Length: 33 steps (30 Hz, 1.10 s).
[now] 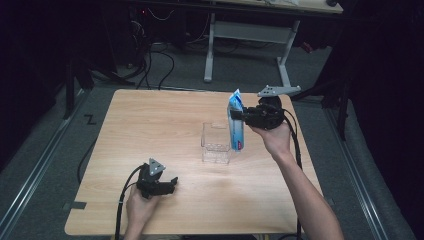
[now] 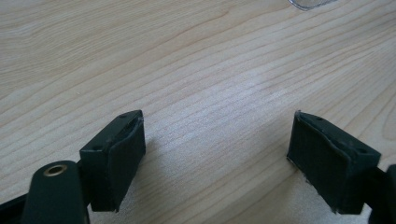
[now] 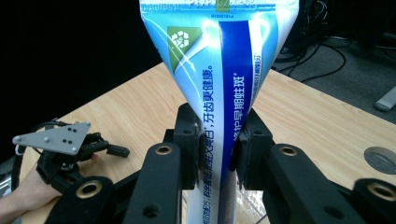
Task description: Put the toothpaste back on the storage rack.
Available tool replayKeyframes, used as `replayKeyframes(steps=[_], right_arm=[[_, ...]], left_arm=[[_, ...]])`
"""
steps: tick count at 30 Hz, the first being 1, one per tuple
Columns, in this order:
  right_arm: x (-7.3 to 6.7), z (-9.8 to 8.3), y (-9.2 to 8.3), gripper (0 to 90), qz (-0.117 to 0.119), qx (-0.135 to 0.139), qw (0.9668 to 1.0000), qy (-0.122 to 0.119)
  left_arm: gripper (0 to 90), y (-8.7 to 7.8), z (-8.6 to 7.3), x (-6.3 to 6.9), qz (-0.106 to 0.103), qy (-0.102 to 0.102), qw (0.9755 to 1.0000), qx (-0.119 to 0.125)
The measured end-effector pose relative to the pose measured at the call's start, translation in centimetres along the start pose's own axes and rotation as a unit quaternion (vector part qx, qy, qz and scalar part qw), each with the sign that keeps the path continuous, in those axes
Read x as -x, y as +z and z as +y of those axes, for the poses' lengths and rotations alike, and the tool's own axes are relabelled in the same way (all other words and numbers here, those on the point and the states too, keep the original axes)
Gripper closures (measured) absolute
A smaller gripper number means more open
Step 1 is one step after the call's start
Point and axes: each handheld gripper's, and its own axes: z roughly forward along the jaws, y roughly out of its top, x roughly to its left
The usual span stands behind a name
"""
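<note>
A blue and white toothpaste tube stands upright in the air just right of a clear plastic box, crimped end up and red cap down. My right gripper is shut on the toothpaste tube near its upper part, the pads pressing its flat sides. The left gripper rests low on the wooden table near the front edge, held by a hand. Its jaws stand open over bare wood, with nothing between them. A corner of the clear box peeks in at the top of the left gripper view.
The clear box sits near the table's middle, slightly right. Behind the table are a white desk frame, cables on the grey floor and dark surroundings. The left hand and its gripper appear far off in the right gripper view.
</note>
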Motion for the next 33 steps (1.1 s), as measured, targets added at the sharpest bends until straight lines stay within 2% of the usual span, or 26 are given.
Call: replayKeyframes(steps=[14, 28, 33], right_arm=[[-0.2, 1.4, 0.9, 73.2, -0.01, 0.022, 0.9997, -0.001], [0.3, 1.6, 2.3, 73.0, -0.023, 0.025, 0.9994, 0.0], [1.0, 1.1, 3.7, 72.8, -0.034, 0.017, 0.9992, 0.013]], left_arm=[[18.7, 0.0, 0.0, 0.2, -0.001, 0.003, 1.0, 0.001], [18.7, 0.0, 0.0, 0.2, -0.001, 0.004, 1.0, 0.0], [18.7, 0.0, 0.0, 0.2, -0.001, 0.004, 1.0, 0.0]])
